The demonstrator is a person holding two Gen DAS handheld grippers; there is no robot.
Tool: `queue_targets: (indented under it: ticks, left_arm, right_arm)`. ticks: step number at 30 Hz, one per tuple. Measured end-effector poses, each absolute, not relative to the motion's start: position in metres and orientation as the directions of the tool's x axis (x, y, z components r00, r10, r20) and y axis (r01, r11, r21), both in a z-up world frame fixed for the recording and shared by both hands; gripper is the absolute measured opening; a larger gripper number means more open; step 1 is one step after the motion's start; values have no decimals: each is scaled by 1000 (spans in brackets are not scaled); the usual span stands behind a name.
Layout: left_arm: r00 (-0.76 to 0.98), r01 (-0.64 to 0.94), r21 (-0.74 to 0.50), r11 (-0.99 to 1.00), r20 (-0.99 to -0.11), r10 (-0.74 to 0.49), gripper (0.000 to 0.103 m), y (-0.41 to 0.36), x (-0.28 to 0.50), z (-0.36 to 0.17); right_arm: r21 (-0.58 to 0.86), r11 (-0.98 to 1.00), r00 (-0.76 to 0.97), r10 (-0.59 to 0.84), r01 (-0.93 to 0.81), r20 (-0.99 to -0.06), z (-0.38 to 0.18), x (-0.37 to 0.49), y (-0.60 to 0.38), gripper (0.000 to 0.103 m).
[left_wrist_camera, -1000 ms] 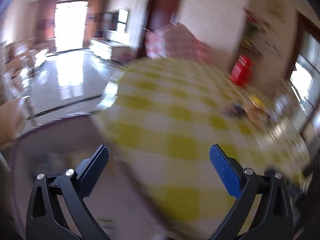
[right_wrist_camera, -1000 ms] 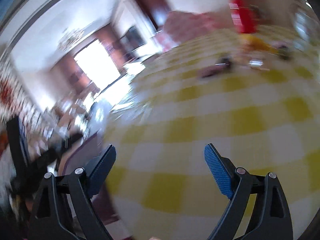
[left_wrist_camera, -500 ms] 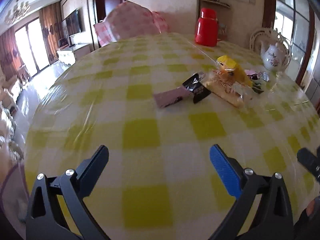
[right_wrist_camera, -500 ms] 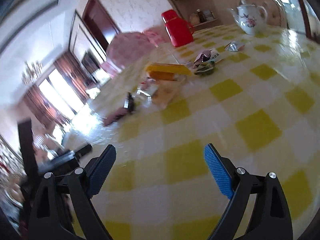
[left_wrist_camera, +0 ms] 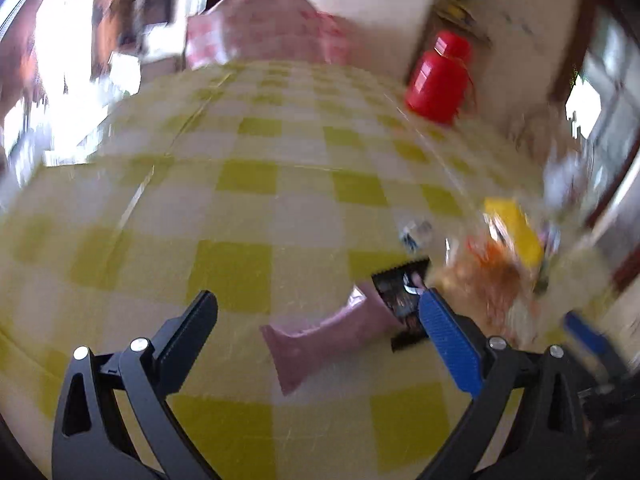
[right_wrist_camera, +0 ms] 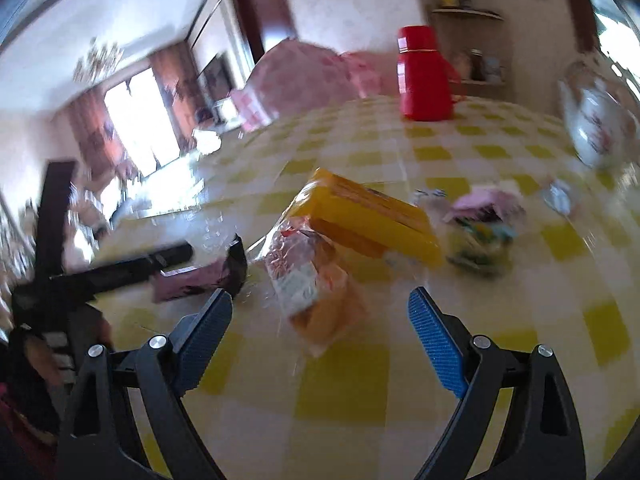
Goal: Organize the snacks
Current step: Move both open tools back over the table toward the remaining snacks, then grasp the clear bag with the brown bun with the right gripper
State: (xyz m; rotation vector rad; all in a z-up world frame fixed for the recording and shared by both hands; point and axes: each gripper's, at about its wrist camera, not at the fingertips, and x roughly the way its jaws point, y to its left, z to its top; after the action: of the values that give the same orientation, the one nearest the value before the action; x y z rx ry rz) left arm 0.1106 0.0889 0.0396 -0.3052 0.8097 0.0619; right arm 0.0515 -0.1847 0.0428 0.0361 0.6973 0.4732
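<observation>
Snacks lie on a yellow-checked table [left_wrist_camera: 248, 264]. A pink packet [left_wrist_camera: 328, 336] lies between the fingers of my open, empty left gripper [left_wrist_camera: 320, 336], a black packet [left_wrist_camera: 400, 296] beside it. In the right wrist view a clear bag of orange pastry [right_wrist_camera: 316, 284] lies just ahead of my open, empty right gripper [right_wrist_camera: 320, 320]. A yellow box [right_wrist_camera: 368, 216] rests behind the bag. A pink and green packet pile [right_wrist_camera: 480, 228] lies to the right. The pink packet [right_wrist_camera: 188, 280] shows at left, next to the left gripper's fingers [right_wrist_camera: 132, 268].
A red thermos [right_wrist_camera: 424, 76] stands at the far side of the table. A white floral teapot [right_wrist_camera: 600, 128] stands at far right. A small clear wrapper [right_wrist_camera: 560, 196] lies near it. A pink-covered chair [left_wrist_camera: 264, 28] is behind the table.
Both grippers have moved forward over the table toward the snacks. The pink packet now lies between the left fingers, and the pastry bag just ahead of the right ones.
</observation>
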Motion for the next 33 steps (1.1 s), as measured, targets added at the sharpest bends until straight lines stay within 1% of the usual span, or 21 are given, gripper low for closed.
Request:
queue_targets:
  ticks: [1,2,3,6,7,9,11,14,17,19,21,22,23,24,26,27,29,30,31,33]
  left_arm:
    - [687,-183,-278,943,-722,-79,101,96,110,38]
    - [694,-190,-288,938,-715,-79,101,99,108,40]
    - [709,-203,-285,937,-702,-60,101,101,106,44]
    - [730,-193,-252,948,-683,-33,101,99,104,52]
    - [734,-182,-240,954,-678,-31,101,97,104,54]
    - [735,-173,-231,957,-678,-31,101,94,102,56]
    - [738,-183,-239,954,-674,-27,101,98,100,58]
    - [745,-217,-257,942,-667,-10,101,106,95,61]
    - [745,-274,-262,925,-666,32,101,117,90,63]
    - [749,-304,-288,908,-661,41,101,126,87,64]
    - [754,-323,-312,893,-656,43,101,133,85,65]
    - [754,-333,-323,886,-656,44,101,136,84,65]
    - [754,-338,-328,882,-656,46,101,138,83,65]
    - [753,-345,-336,876,-656,45,101,140,83,65]
    - [754,-348,-350,870,-656,38,101,143,82,65]
    - [754,-347,-357,867,-657,31,101,144,82,65]
    - [753,-327,-372,869,-658,1,101,143,84,64]
    - [751,-315,-363,877,-661,-3,101,140,85,63]
    - [749,-312,-349,884,-663,2,101,139,86,62]
    - [745,-314,-318,895,-666,25,101,135,87,61]
  right_arm:
    - [172,887,638,432,-428,-637,38,60,-177,88]
    - [151,886,612,418,-439,-671,34,69,-168,88]
    - [134,886,604,407,-444,-685,33,74,-163,88]
    - [138,875,587,421,-464,-691,32,96,-151,88]
    - [121,874,580,411,-471,-704,31,102,-144,87]
    - [39,867,588,369,-496,-720,33,106,-133,88]
    - [-34,853,616,348,-520,-707,37,106,-128,88]
    - [-23,841,631,386,-540,-673,47,110,-129,88]
    - [-71,832,676,393,-550,-623,61,107,-126,88]
    - [-78,796,640,419,-600,-644,62,103,-117,88]
    - [-116,764,619,413,-635,-668,57,101,-104,88]
    - [-132,742,601,410,-657,-686,50,100,-97,84]
    - [-141,729,588,404,-669,-700,44,100,-92,74]
    - [-149,721,571,386,-676,-725,35,101,-87,73]
    - [-194,722,585,341,-664,-736,23,99,-81,74]
    - [-191,723,580,337,-664,-742,21,101,-82,74]
    - [-164,744,579,342,-648,-740,21,104,-87,64]
    - [-158,752,584,343,-640,-736,21,101,-90,54]
    - [-153,761,591,343,-630,-730,22,98,-93,50]
    - [-142,773,593,340,-618,-730,24,85,-100,48]
